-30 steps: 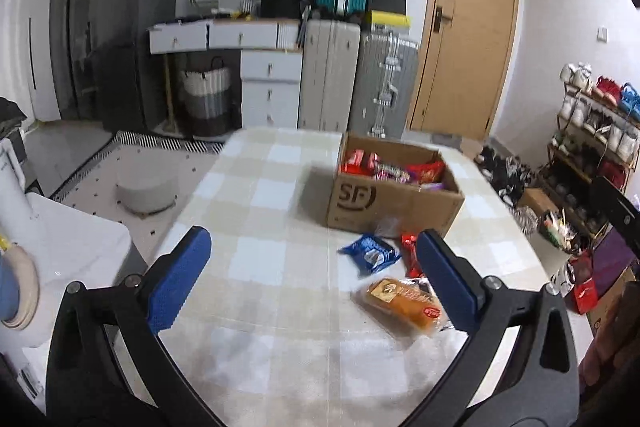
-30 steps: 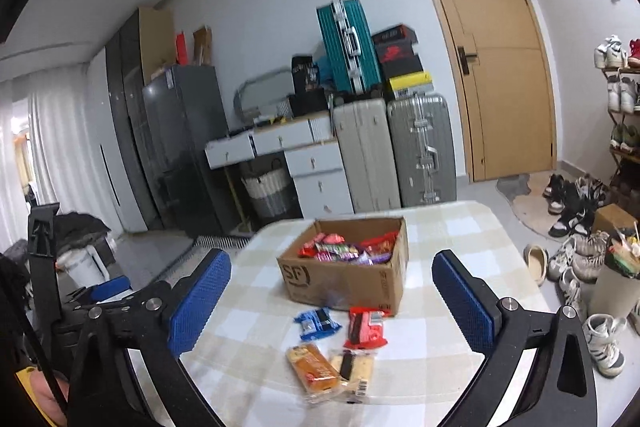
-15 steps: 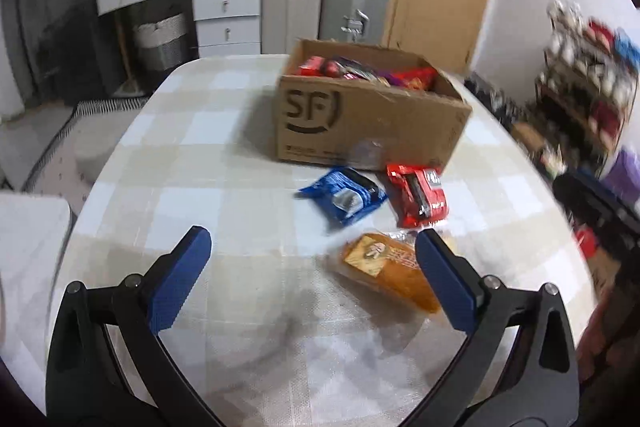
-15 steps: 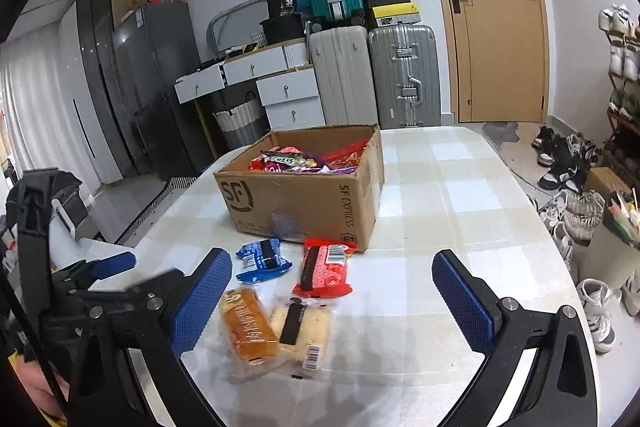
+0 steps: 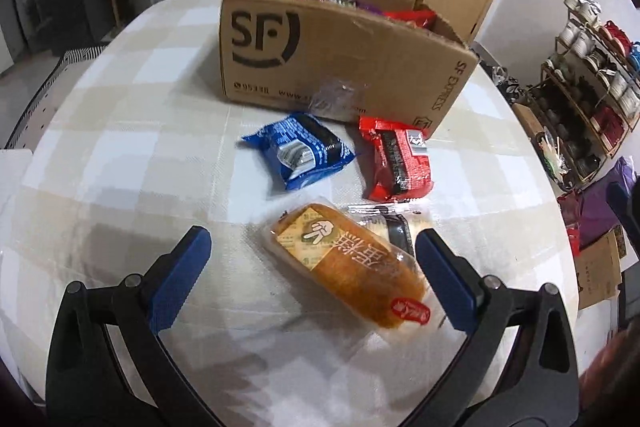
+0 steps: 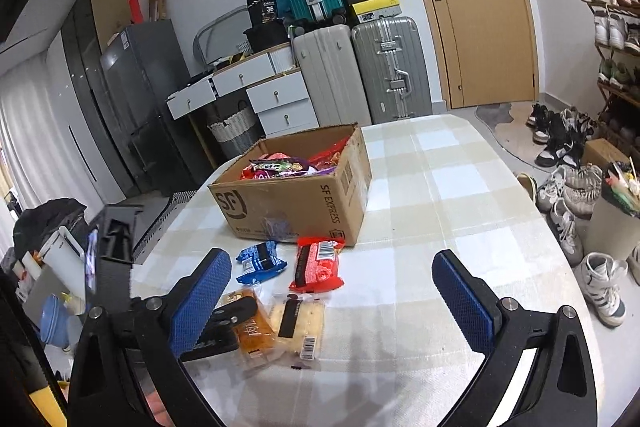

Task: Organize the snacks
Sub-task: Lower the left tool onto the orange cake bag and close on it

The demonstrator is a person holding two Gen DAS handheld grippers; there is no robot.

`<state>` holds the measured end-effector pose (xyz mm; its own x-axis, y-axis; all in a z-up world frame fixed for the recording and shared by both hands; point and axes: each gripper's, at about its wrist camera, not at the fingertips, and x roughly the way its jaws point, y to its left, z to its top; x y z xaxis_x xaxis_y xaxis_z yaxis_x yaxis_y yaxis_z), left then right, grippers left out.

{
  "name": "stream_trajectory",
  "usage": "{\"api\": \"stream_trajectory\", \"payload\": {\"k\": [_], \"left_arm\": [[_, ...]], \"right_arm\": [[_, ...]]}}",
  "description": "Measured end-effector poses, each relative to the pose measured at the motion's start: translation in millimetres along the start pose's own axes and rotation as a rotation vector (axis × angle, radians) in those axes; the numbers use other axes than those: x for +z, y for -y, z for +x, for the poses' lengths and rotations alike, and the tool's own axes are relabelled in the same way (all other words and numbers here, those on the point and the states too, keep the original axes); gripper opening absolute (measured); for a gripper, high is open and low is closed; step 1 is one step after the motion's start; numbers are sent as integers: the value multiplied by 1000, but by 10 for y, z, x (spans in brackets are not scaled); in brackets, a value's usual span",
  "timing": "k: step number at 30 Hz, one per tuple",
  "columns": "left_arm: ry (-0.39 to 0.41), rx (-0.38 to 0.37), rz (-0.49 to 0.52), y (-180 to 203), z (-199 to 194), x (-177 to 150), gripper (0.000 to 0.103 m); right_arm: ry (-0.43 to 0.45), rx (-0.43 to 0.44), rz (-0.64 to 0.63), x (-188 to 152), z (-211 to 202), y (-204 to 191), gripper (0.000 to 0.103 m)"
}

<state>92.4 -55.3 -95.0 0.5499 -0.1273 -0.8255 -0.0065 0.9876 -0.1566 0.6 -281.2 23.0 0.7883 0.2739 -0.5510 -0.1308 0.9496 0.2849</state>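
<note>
An open cardboard box (image 5: 344, 63) (image 6: 296, 199) marked SF holds several snack packets and stands on the checked table (image 5: 120, 163). In front of it lie a blue packet (image 5: 300, 151) (image 6: 260, 261), a red packet (image 5: 396, 159) (image 6: 318, 263), an orange bread packet (image 5: 348, 263) (image 6: 252, 327) and a pale cracker packet (image 5: 392, 227) (image 6: 298, 327). My left gripper (image 5: 312, 251) is open, low over the table, its pads on either side of the bread packet without touching it. My right gripper (image 6: 332, 291) is open higher up, with nothing between its fingers.
Suitcases (image 6: 360, 71) and white drawers (image 6: 276, 95) stand behind the table, beside a wooden door (image 6: 476, 7). Shoes and a shoe rack (image 6: 616, 39) line the right side. The table's right half (image 6: 448, 187) is bare cloth.
My left gripper has come down and forward, so the bread packet now lies between its open fingers. My right gripper has also moved closer to the snacks.
</note>
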Motion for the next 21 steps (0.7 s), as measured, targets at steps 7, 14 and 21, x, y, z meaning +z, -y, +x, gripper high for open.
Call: {"api": "stream_trajectory", "payload": {"k": [7,14,21], "left_arm": [[-46,12,23,102,194,-6,102],[-105,-71,-31,-79,286,-26,76],[-134,-152,-39,-276,303,-42,39]], "right_arm": [[-34,17,29,-7,34,65,102],[-32,26,18,-12,14,30,102],[-42,16,7,-28,44,-7,102]]}}
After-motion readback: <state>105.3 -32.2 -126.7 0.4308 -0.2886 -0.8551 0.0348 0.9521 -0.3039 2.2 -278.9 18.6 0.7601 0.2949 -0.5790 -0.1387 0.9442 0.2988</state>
